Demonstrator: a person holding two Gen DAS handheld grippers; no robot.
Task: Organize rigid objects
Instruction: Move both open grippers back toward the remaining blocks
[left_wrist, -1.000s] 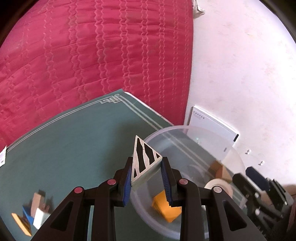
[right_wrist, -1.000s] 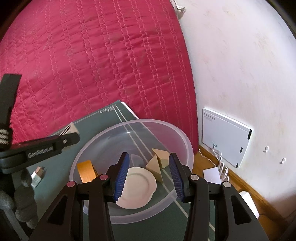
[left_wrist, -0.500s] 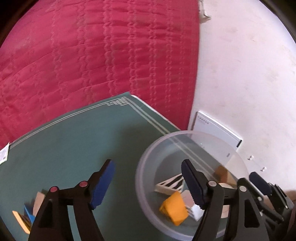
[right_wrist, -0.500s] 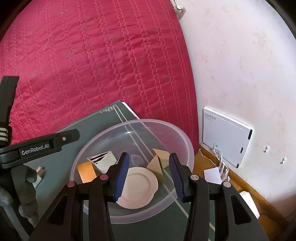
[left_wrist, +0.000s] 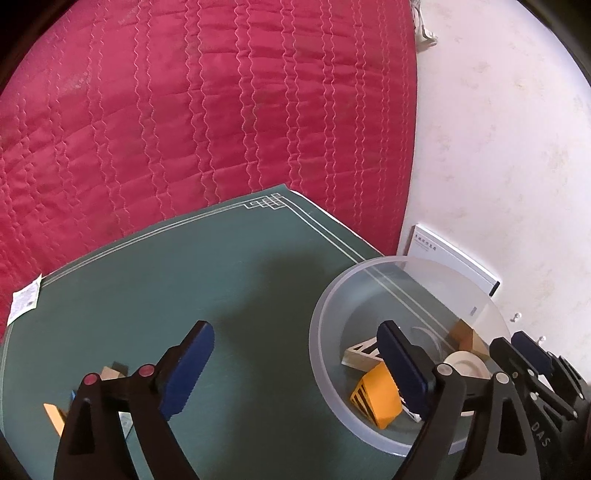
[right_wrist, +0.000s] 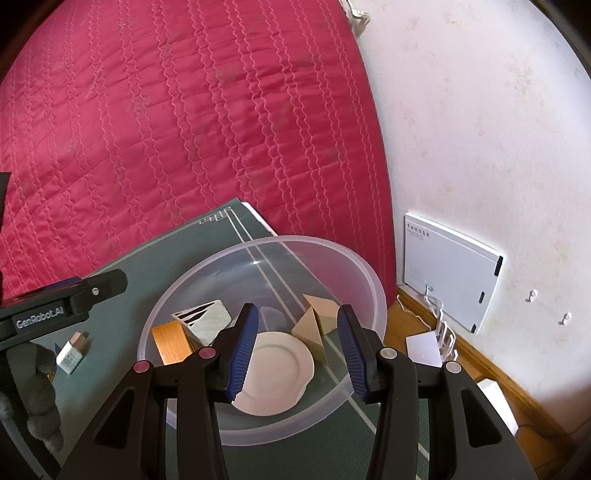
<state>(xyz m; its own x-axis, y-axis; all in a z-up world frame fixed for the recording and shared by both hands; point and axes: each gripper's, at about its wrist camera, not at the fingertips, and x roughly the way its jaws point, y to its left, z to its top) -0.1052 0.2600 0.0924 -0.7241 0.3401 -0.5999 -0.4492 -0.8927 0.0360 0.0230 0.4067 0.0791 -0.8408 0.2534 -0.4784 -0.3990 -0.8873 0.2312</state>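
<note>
A clear plastic bowl (left_wrist: 321, 306) (right_wrist: 376, 291) stands on the green mat (left_wrist: 184, 277). In it lie a black-striped white triangular block (left_wrist: 360, 354) (right_wrist: 205, 314), an orange block (left_wrist: 376, 395) (right_wrist: 170, 339), a small white plate (right_wrist: 273, 373) and wooden triangles (right_wrist: 314, 325). My left gripper (left_wrist: 295, 332) hovers at the bowl's left rim, its jaws opening with nothing between them. My right gripper (right_wrist: 296, 312) hangs over the bowl's near side, open and empty. Several loose blocks (left_wrist: 110, 373) (right_wrist: 72, 354) lie on the mat to the left.
A red quilted cover (left_wrist: 184, 110) spreads beyond the mat. A white box (right_wrist: 450, 280) leans on the pale wall at the right, with cables and a wooden floor strip (right_wrist: 480, 362) below it. A paper label (left_wrist: 26, 302) hangs at the mat's left edge.
My left gripper let go of the striped triangular block, which dropped into the bowl. Its jaws spread wide and it drifted left. The right gripper stayed still.
</note>
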